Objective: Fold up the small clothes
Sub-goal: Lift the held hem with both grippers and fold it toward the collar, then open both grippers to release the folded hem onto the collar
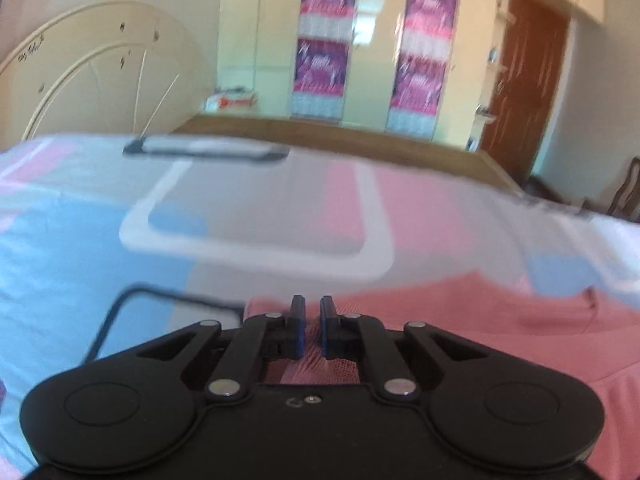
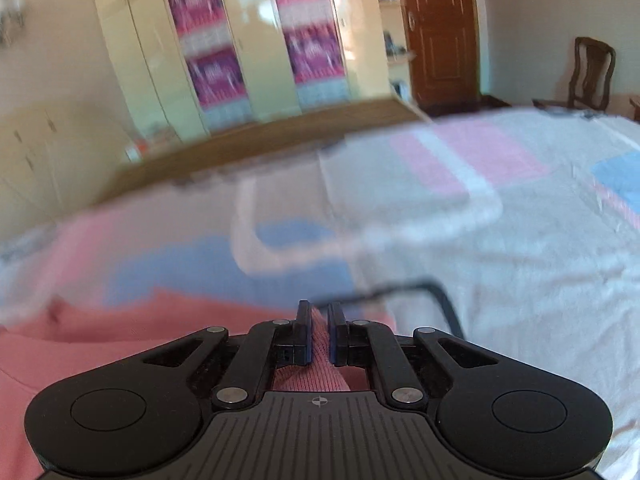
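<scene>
fingers (image 1: 298,322) of the left gripper (image 1: 312,327) sit nearly together w/ a fold of the pink garment (image 1: 500,320) pinched between the blue pads; pink knit shows in the slot & under the linkage. same on the right gripper (image 2: 319,330): fingers (image 2: 338,334) narrow, clamped on a ridge of the pink garment (image 2: 120,328) that rises up between them.

largest to smallest: bed w/ patchwork sheet (image 1: 80,248) in pink, blue, grey & white blocks fills the mid of both views, blurred. behind it a cream wardrobe (image 1: 376,40) w/ purple-pink posters (image 1: 326,32) on the doors, a brown door (image 1: 524,80) at its right, a curved cream headboard (image 1: 92,68) at left in the left view. a wooden chair (image 2: 588,72) stands by the far wall in the right view.

garment lies flat on the sheet, spreading right of the left fingers & left of the right fingers, so it spans between both grippers. a thin black cable (image 1: 120,312) loops on the sheet just beside the left fingers; a like one (image 2: 436,296) curves just right of the right fingers. a dark flat object (image 1: 208,148), too blurred to name, lies at the bed's far edge.
</scene>
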